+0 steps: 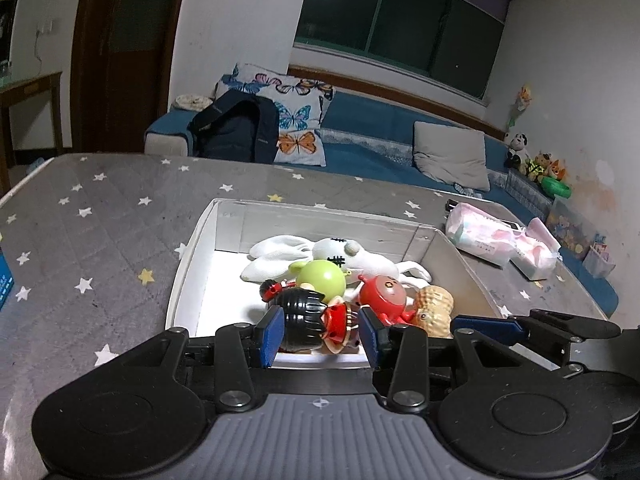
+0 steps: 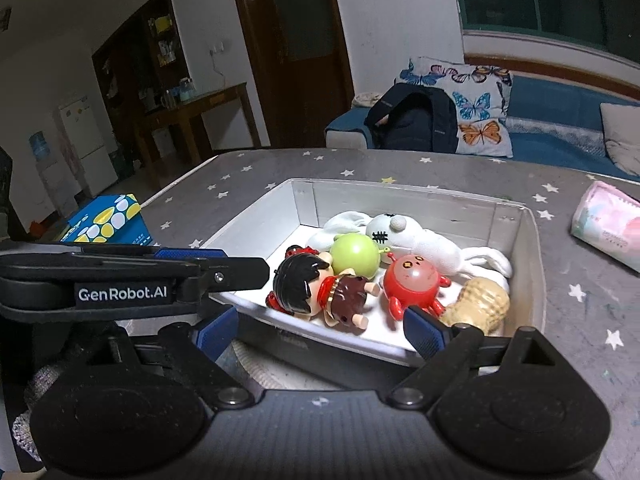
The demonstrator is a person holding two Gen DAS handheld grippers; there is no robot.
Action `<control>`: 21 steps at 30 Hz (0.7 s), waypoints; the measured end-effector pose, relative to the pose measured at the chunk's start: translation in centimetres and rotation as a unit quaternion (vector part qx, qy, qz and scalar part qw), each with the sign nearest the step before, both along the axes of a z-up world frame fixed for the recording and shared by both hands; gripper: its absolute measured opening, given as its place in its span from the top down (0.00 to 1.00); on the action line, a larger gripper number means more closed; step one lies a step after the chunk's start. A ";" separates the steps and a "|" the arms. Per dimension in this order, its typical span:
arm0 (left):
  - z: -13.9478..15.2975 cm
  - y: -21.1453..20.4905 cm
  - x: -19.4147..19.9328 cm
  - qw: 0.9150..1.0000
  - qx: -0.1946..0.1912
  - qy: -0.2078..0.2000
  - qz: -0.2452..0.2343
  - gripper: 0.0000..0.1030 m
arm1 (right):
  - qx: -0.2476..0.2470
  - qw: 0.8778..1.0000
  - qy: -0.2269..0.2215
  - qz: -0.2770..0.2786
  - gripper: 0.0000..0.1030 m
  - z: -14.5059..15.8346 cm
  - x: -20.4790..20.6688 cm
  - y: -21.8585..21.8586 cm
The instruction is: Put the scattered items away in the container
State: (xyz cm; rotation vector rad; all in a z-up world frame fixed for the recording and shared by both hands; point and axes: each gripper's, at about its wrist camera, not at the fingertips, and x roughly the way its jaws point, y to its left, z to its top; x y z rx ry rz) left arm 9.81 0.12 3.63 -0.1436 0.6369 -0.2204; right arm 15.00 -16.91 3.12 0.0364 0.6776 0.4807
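Observation:
A white box (image 1: 188, 264) (image 2: 532, 264) sits on the star-patterned table. Inside lie a white plush (image 1: 360, 256) (image 2: 424, 240), a green ball toy (image 1: 320, 278) (image 2: 356, 256), a red round toy (image 1: 384, 294) (image 2: 412, 280), a peanut toy (image 1: 434, 308) (image 2: 480, 306) and a black-haired doll (image 1: 308, 320) (image 2: 316, 288). My left gripper (image 1: 320, 334) is open over the box's near edge, its blue pads on either side of the doll, which rests on the box floor. My right gripper (image 2: 320, 330) is open and empty at the near edge.
A blue and yellow carton (image 2: 108, 220) stands at the table's left. Pink tissue packs (image 1: 500, 240) (image 2: 608, 224) lie at the right. A blue sofa with pillows (image 1: 300, 120) is behind the table.

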 end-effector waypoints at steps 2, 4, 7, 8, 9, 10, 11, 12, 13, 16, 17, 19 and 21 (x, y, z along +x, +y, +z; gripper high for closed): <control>0.0 -0.3 -0.4 1.000 0.005 -0.004 0.000 0.58 | -0.002 1.000 -0.005 -0.005 0.10 -0.1 -0.6 -0.3; 0.0 -0.8 -0.9 1.000 0.012 -0.008 -0.002 0.58 | -0.001 1.000 -0.007 -0.010 0.08 -0.2 -1.1 -0.7; -0.1 -1.3 -1.6 1.000 0.022 -0.012 -0.003 0.58 | -0.007 1.000 -0.016 -0.017 0.06 -0.3 -1.9 -1.1; -0.1 -1.5 -1.8 1.000 0.025 -0.014 -0.004 0.58 | -0.012 1.000 -0.021 -0.019 0.06 -0.3 -2.2 -1.2; -0.2 -1.7 -2.0 0.999 0.028 -0.015 -0.004 0.58 | -0.018 0.999 -0.025 -0.020 0.06 -0.4 -2.5 -1.2; -0.2 -1.9 -2.1 0.999 0.034 -0.017 -0.005 0.58 | -0.024 0.999 -0.030 -0.021 0.06 -0.4 -2.8 -1.2; -0.3 -2.1 -2.3 0.999 0.039 -0.018 -0.005 0.58 | -0.029 0.999 -0.034 -0.022 0.05 -0.5 -3.1 -1.2; -0.3 -2.4 -2.5 0.999 0.044 -0.019 -0.005 0.58 | -0.034 0.998 -0.039 -0.023 0.05 -0.5 -3.4 -1.2; -0.3 -2.6 -2.7 0.999 0.048 -0.020 -0.006 0.58 | -0.037 0.998 -0.042 -0.023 0.05 -0.6 -3.7 -1.2; -0.5 -3.0 -3.1 0.998 0.055 -0.018 -0.007 0.58 | -0.043 0.998 -0.049 -0.027 0.03 -0.8 -4.4 -1.3; -0.6 -3.1 -3.2 0.998 0.056 -0.017 -0.008 0.58 | -0.043 0.997 -0.049 -0.028 0.03 -0.8 -4.6 -1.4; -0.9 -3.3 -3.5 0.998 0.059 -0.015 -0.009 0.58 | -0.045 0.997 -0.048 -0.030 0.02 -1.0 -4.8 -1.5; -1.1 -3.4 -3.6 0.998 0.064 -0.014 -0.010 0.58 | -0.045 0.997 -0.045 -0.034 0.02 -1.2 -5.1 -1.6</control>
